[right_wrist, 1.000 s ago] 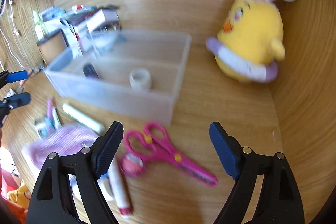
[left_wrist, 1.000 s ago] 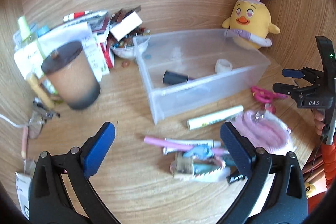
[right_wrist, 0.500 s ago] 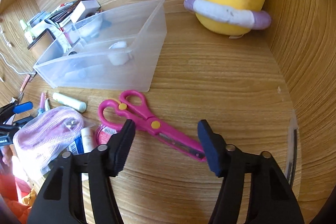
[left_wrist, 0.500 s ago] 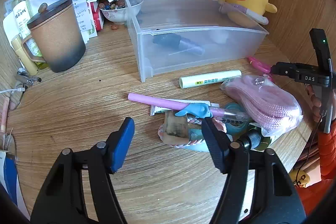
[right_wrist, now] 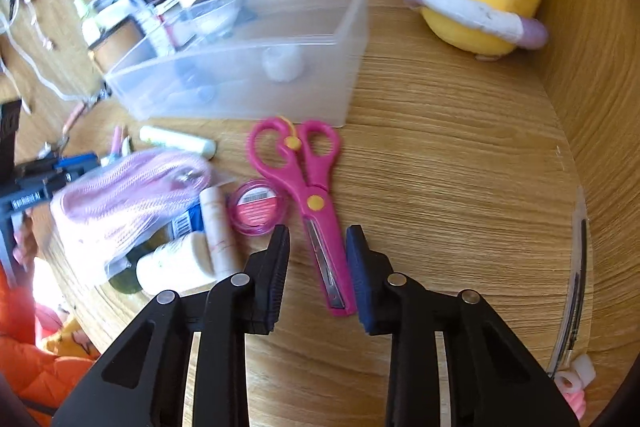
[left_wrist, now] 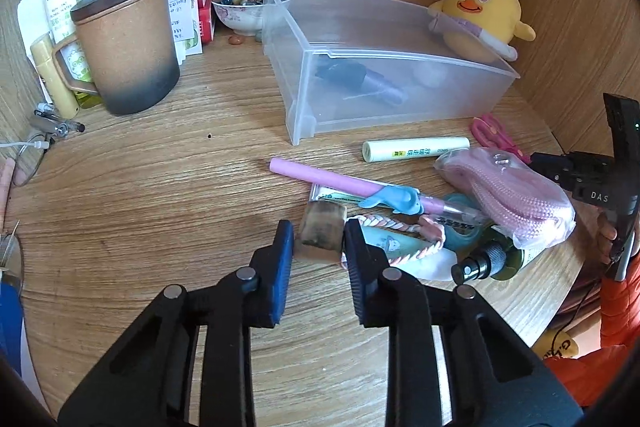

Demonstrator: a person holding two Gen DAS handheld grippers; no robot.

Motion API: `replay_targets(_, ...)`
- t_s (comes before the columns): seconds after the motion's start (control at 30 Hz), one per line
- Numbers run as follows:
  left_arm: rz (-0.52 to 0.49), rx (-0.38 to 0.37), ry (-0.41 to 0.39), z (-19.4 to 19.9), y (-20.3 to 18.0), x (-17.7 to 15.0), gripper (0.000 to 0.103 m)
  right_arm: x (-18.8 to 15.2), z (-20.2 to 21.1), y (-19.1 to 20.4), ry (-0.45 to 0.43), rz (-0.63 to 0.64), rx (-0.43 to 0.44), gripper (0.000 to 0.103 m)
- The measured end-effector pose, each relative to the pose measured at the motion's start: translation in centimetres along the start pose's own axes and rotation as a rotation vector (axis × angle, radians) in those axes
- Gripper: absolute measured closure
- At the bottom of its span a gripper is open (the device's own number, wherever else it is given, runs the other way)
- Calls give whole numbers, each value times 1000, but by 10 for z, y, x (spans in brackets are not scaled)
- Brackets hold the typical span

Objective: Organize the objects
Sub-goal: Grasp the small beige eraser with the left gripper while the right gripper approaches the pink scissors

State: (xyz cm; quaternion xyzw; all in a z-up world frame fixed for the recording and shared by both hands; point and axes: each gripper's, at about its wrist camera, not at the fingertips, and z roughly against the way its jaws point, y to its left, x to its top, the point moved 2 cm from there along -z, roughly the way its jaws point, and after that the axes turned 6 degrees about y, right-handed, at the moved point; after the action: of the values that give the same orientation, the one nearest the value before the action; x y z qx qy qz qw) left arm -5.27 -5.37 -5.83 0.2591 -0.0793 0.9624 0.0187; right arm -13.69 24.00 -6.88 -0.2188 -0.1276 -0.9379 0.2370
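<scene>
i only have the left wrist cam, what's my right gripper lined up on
Observer: The right gripper has the blades of the pink scissors between its fingers. Its jaws have just been closing, but a gap still shows on one side of the blades.
Operator: anything close i could bump
Observer: A round pink case lies right beside the blades, just ahead of the finger on that gap side.
Operator: which way do the handles point
Observer: Away from the gripper, toward the clear bin. The handle loops lie just in front of its near wall.
</scene>
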Motion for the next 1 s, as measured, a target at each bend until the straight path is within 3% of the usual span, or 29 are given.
replay_targets(0.27,6,54,-2,7,15,-11,78,23,7,10,-51,4,-14,75)
replay_targets(0.33,-4,61,-6,8,15,-13,78,31,4,13,-51,9,-15,71)
replay_targets(0.47,-29,62,4,4,11,-13,72,44,-7,19,-33,28,-44,53)
replay_targets(0.57,-54,74,7,1,6,-12,64,50,-19,24,-9,38,-52,50)
replay_targets(0.83,-64,85,-2,-6,3,-13,64,52,-34,26,24,43,-122,37)
replay_targets(1.0,-58,89,-14,-6,4,-12,80,50,-37,20,13,37,-143,38)
